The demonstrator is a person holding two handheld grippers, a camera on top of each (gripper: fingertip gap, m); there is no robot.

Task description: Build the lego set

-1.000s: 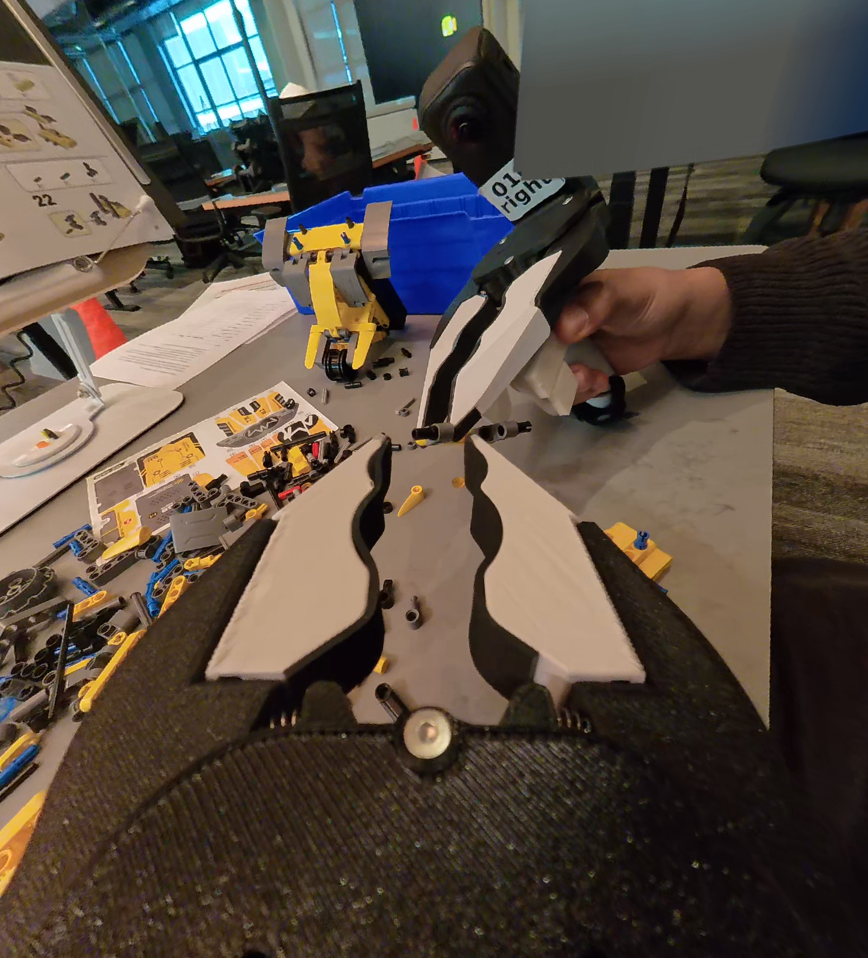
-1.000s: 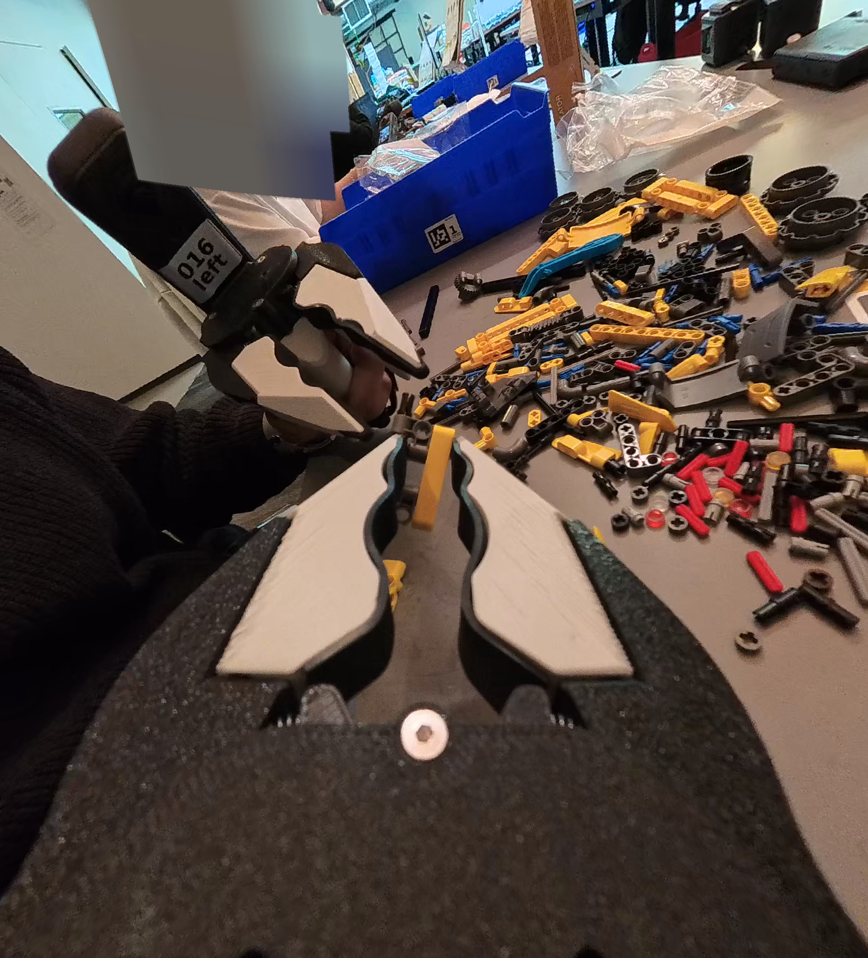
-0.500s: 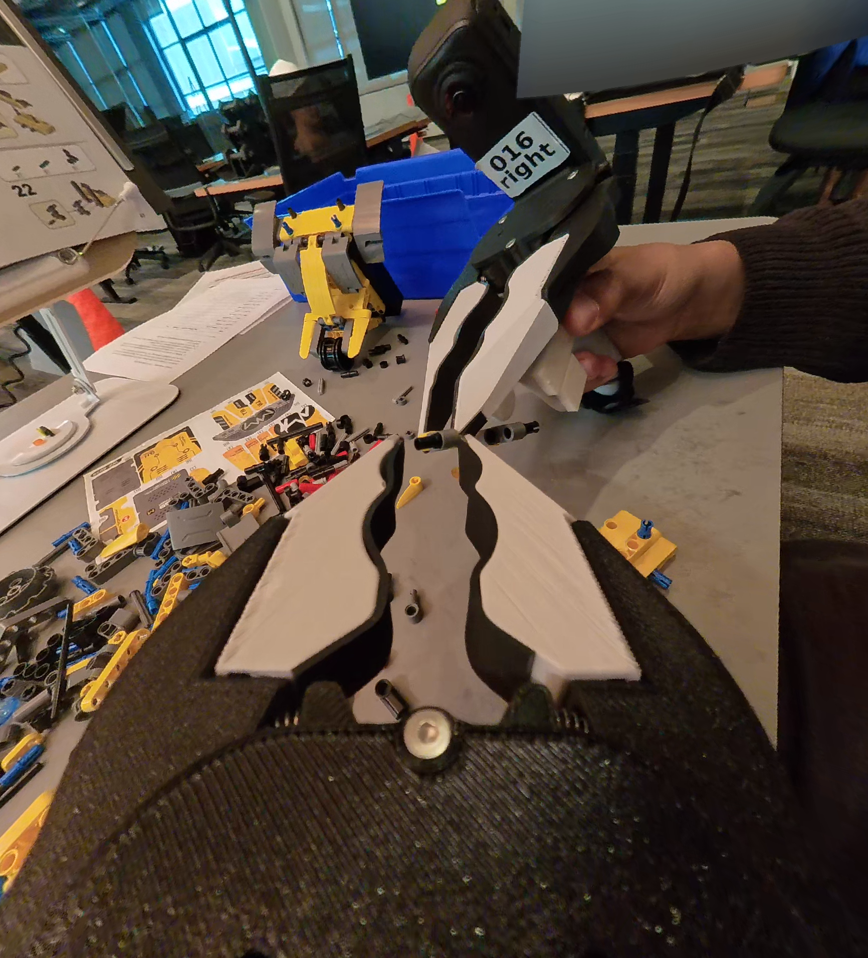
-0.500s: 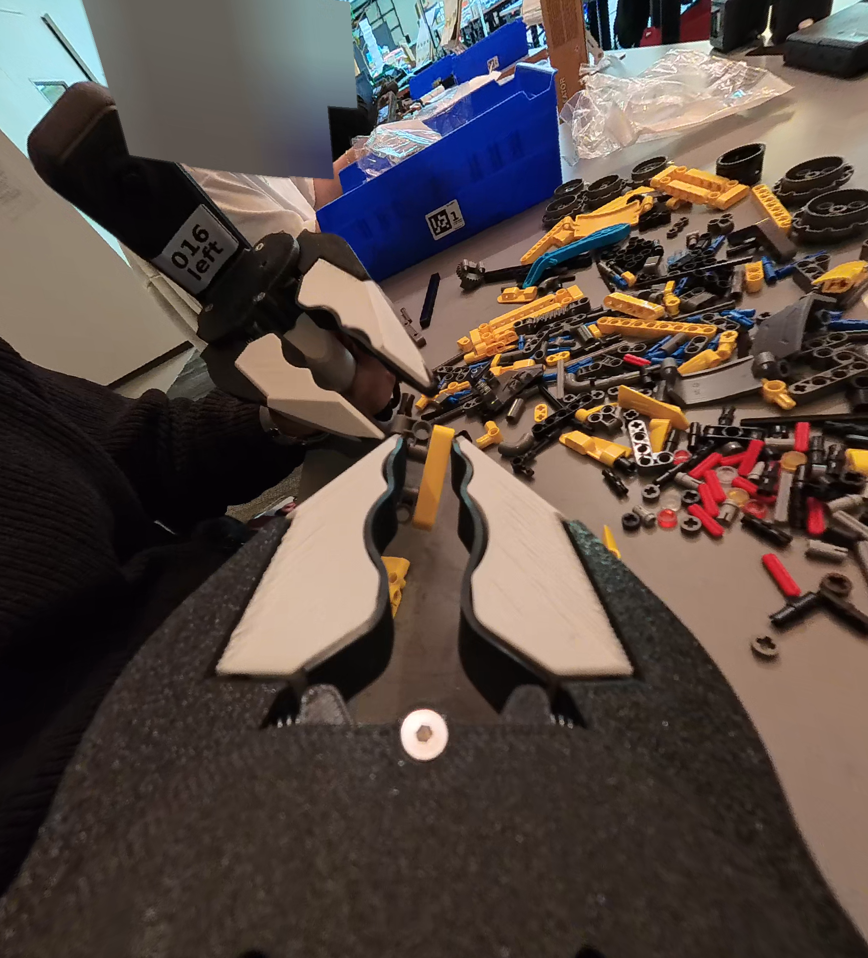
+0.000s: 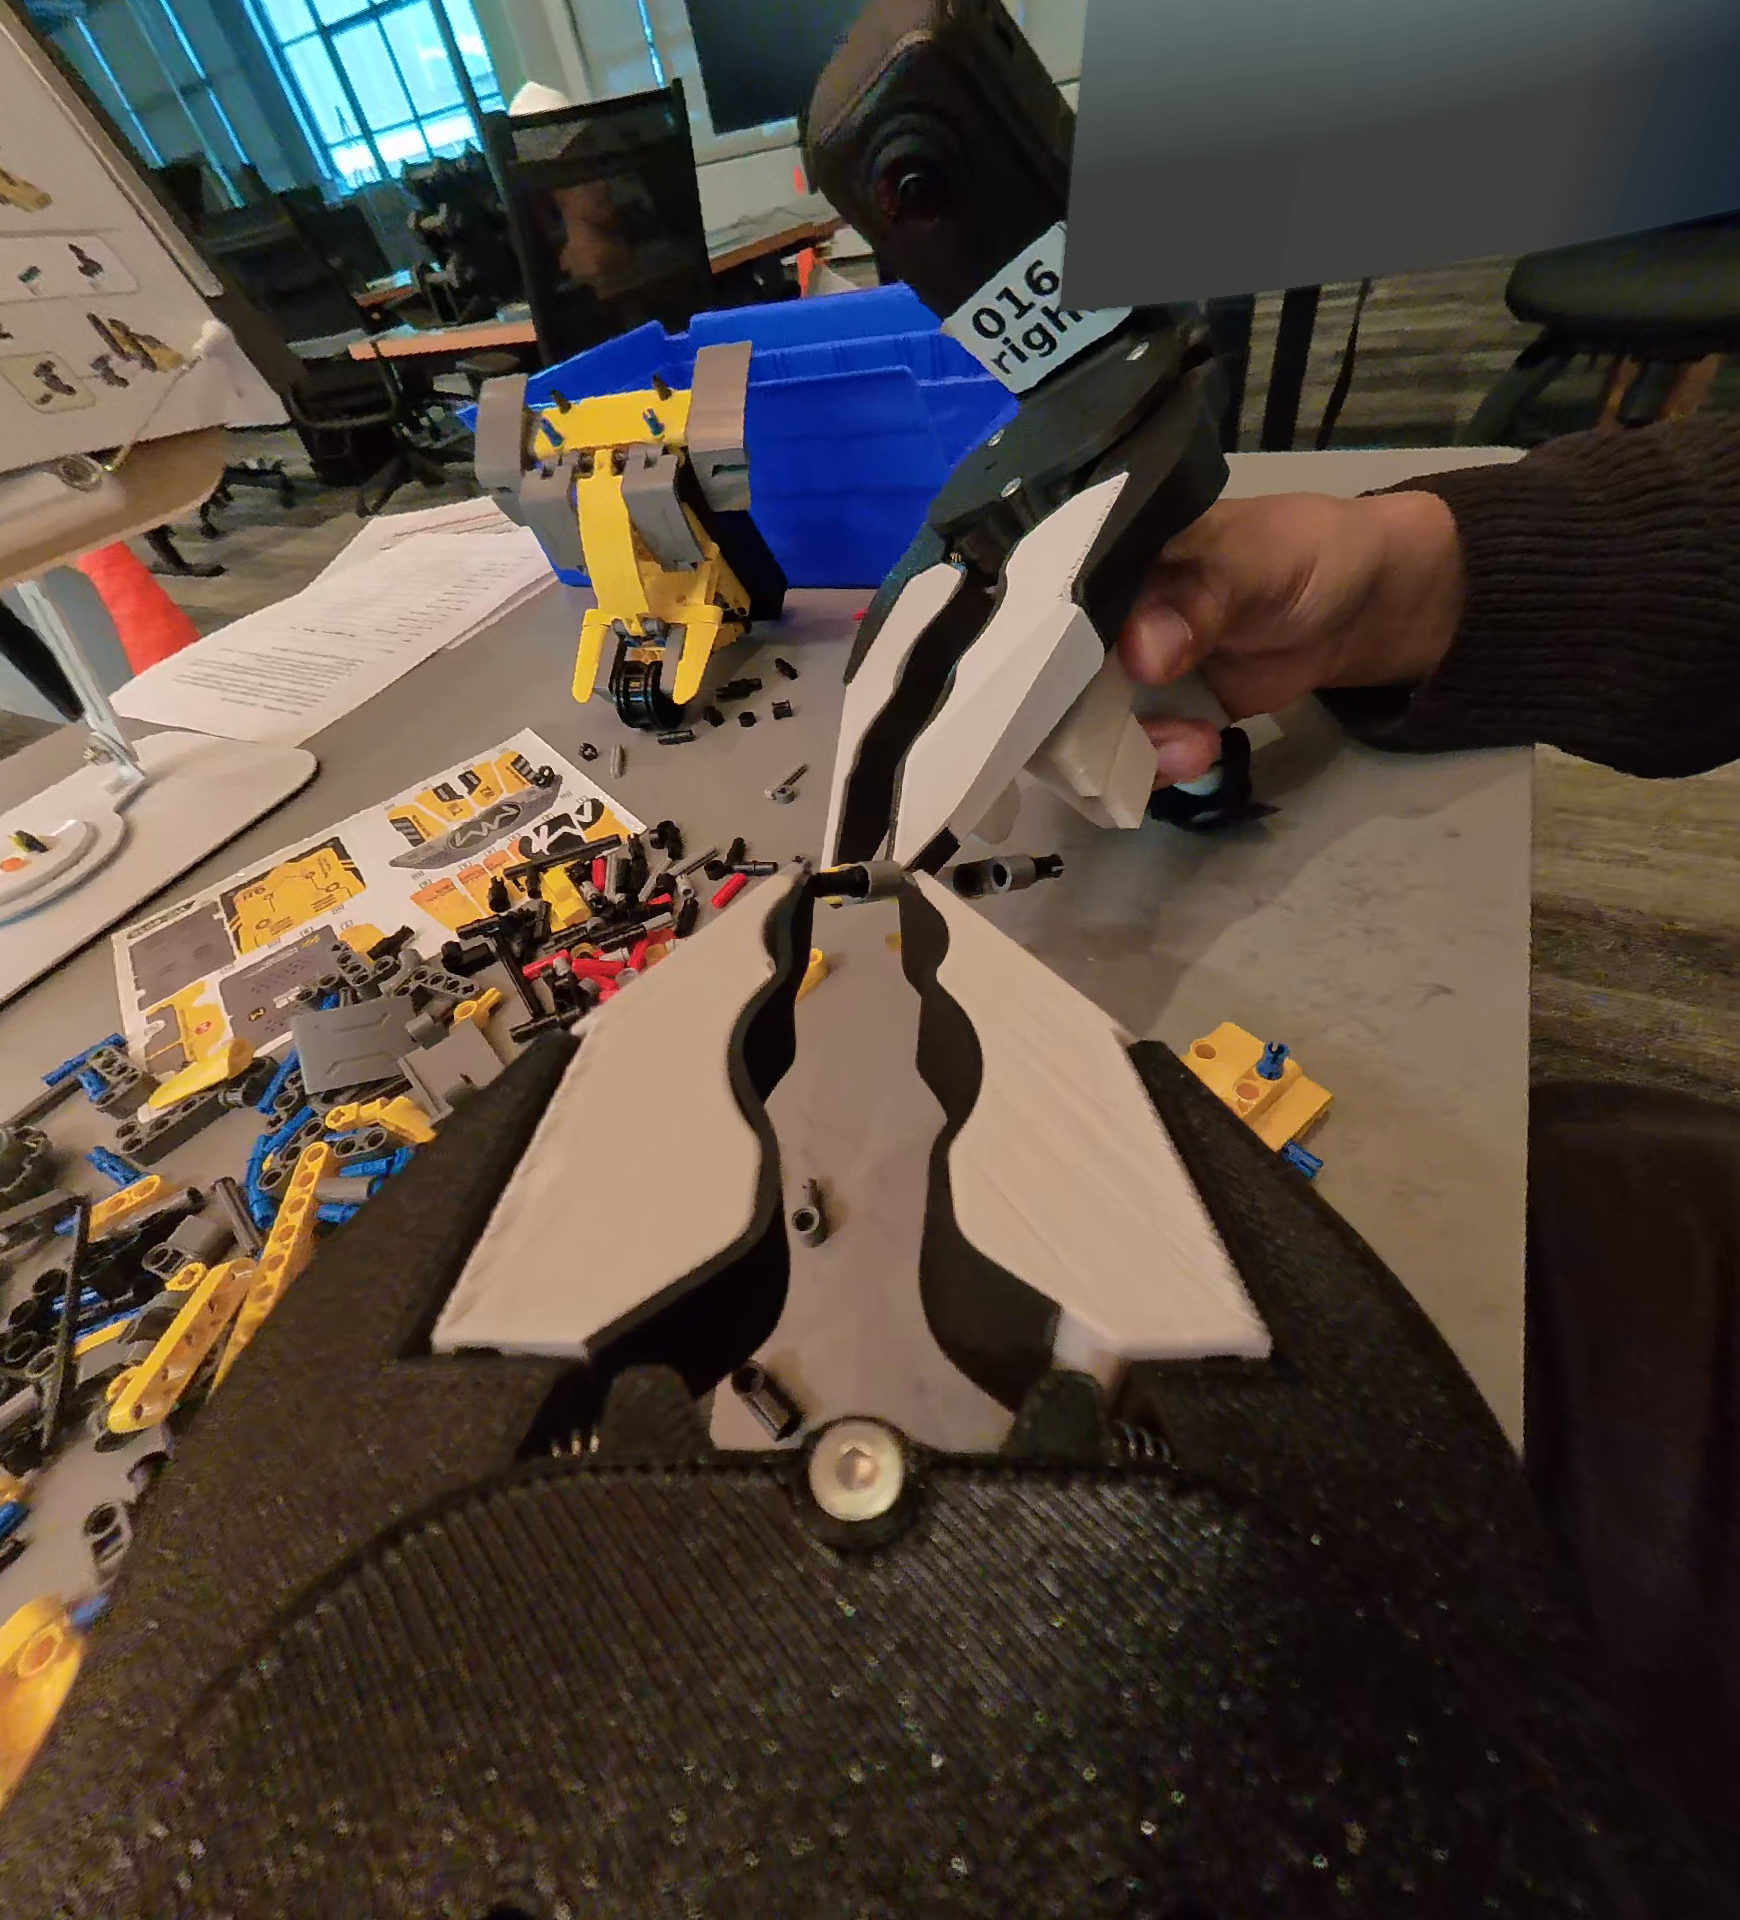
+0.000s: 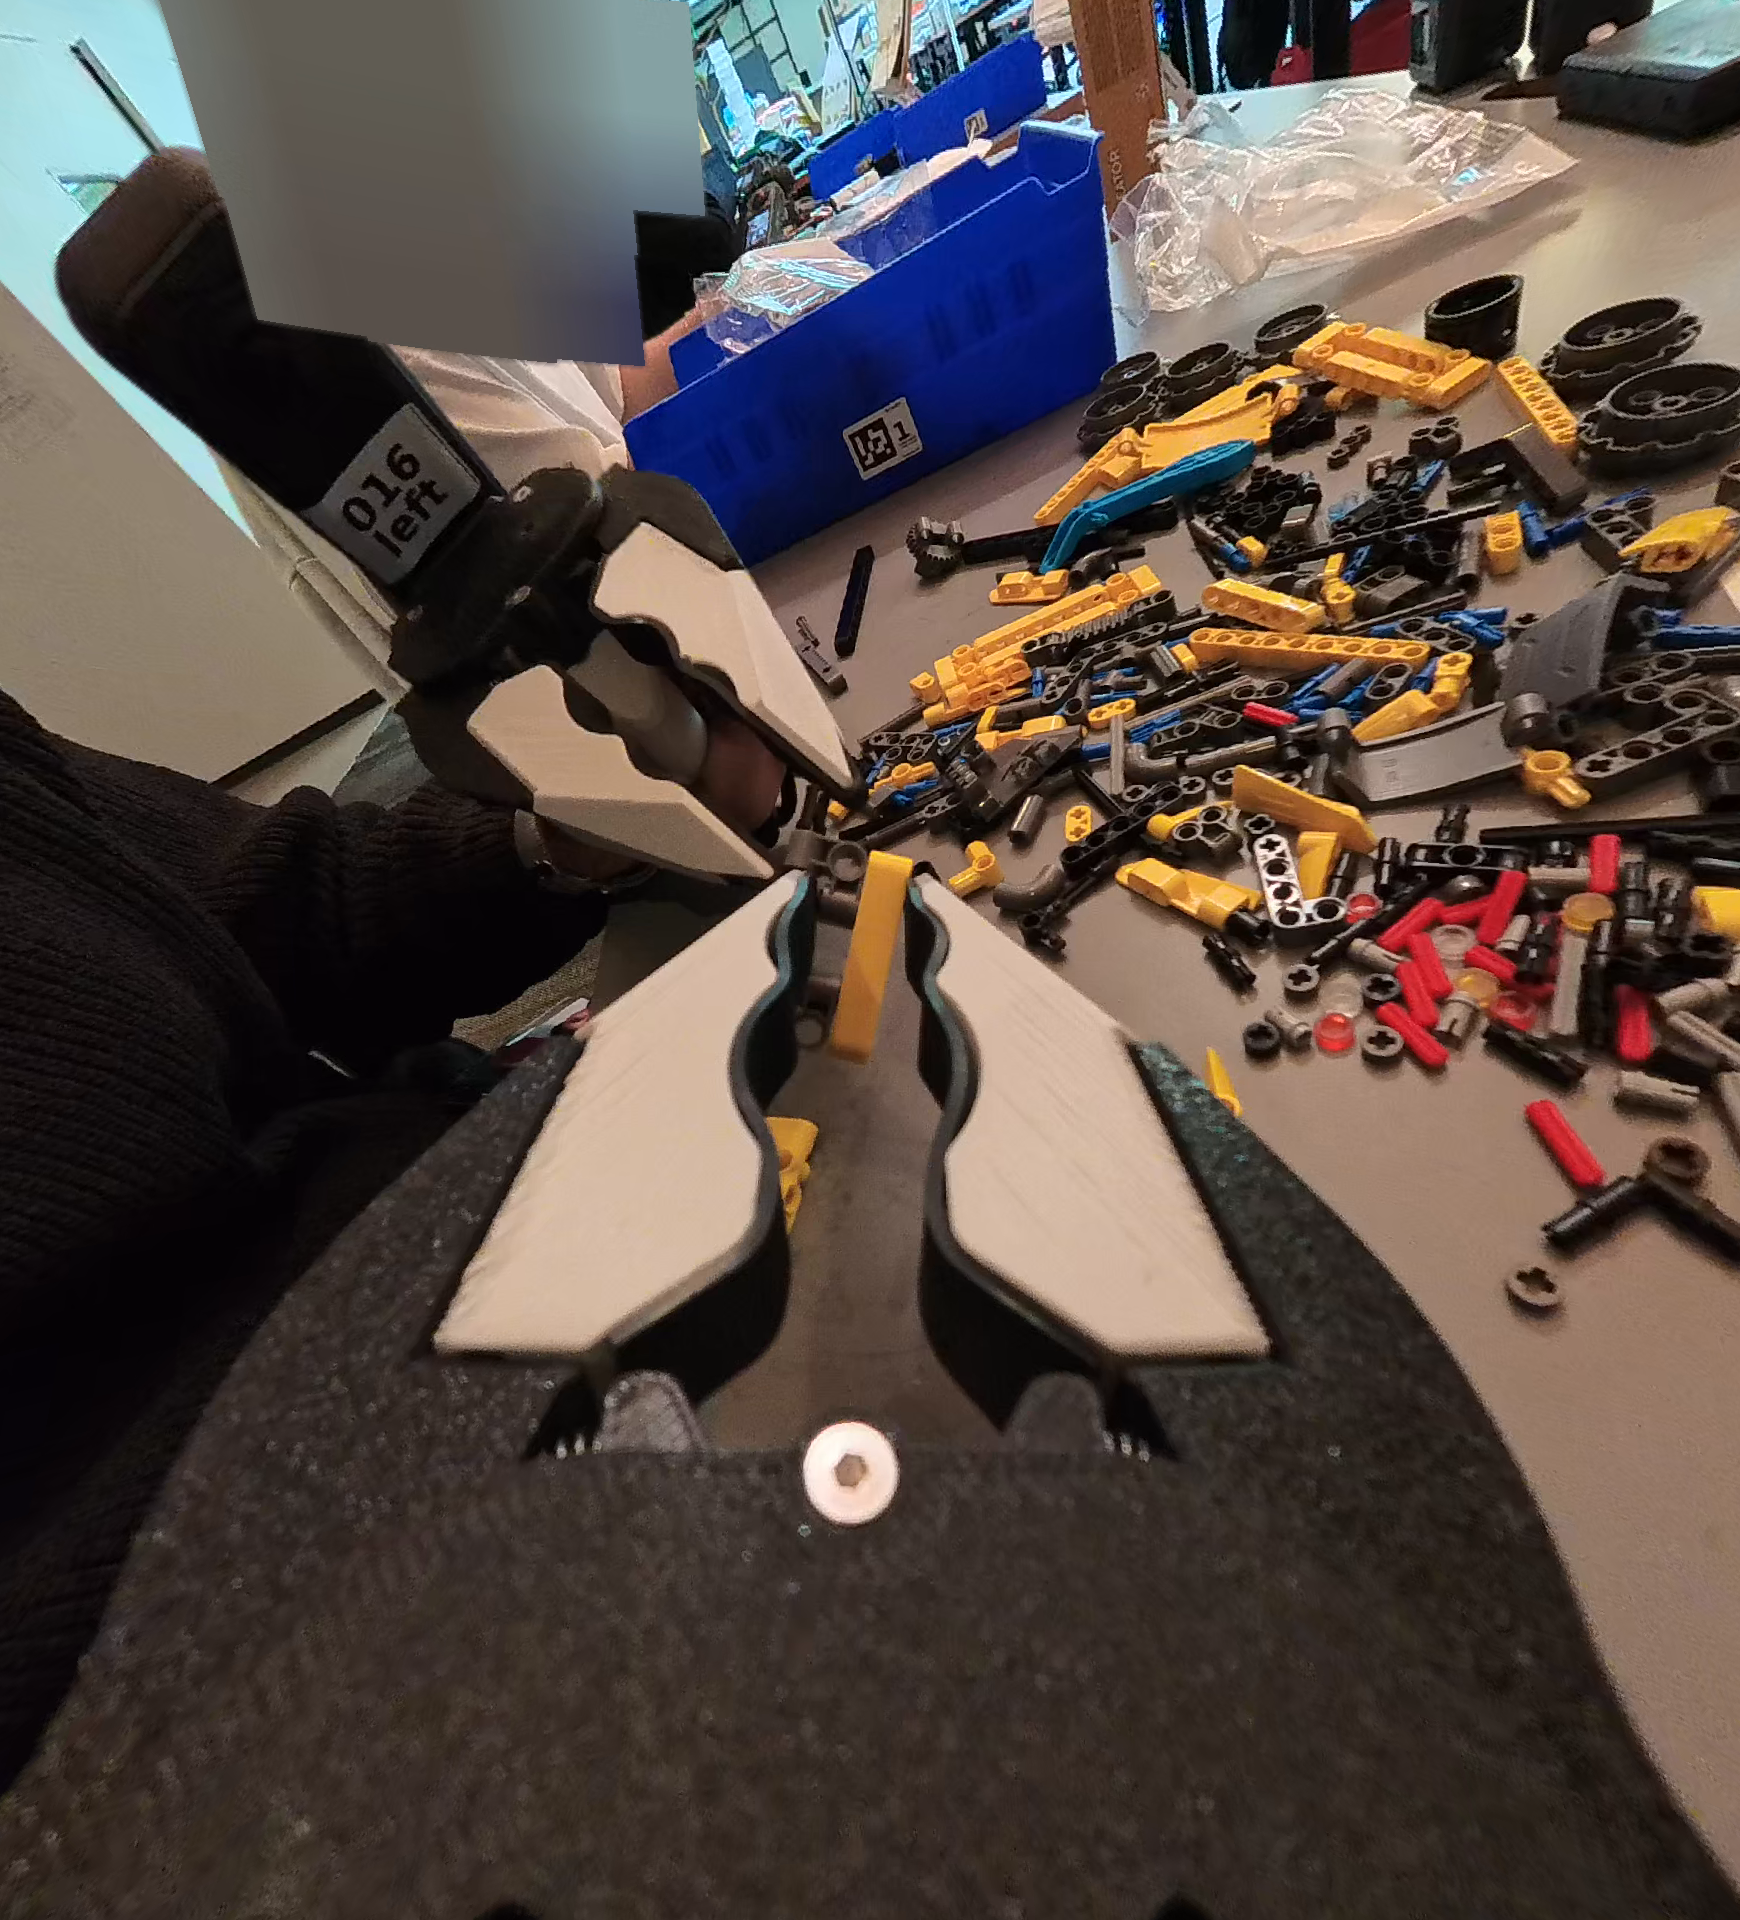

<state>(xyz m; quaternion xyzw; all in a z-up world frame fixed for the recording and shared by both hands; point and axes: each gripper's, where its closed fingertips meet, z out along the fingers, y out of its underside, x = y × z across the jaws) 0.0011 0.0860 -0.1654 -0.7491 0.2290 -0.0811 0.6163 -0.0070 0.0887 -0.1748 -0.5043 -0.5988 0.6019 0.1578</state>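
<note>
Grey tabletop point(image 6: 1468, 1455) carries it all. Nearest, the right gripper point(image 6: 850, 894) has its jaws clamped on a yellow beam point(image 6: 866, 956); the left gripper point(image 5: 850, 883), tip to tip with it, pinches a small black-and-grey pin point(image 5: 861, 881). Beyond lie loose bricks point(image 6: 1365, 727) and a blue bin point(image 6: 897, 395). Any misalignment could twist the pin out of its light grip into the pile.

Your right gripper point(image 6: 858, 883), white with black edges, is holding a yellow beam point(image 6: 868, 966). Your left gripper point(image 5: 853, 883) is pinching a black and grey pin point(image 5: 861, 883). The blue bin point(image 6: 907, 416) is sitting on the grey table point(image 6: 1468, 1403).
</note>
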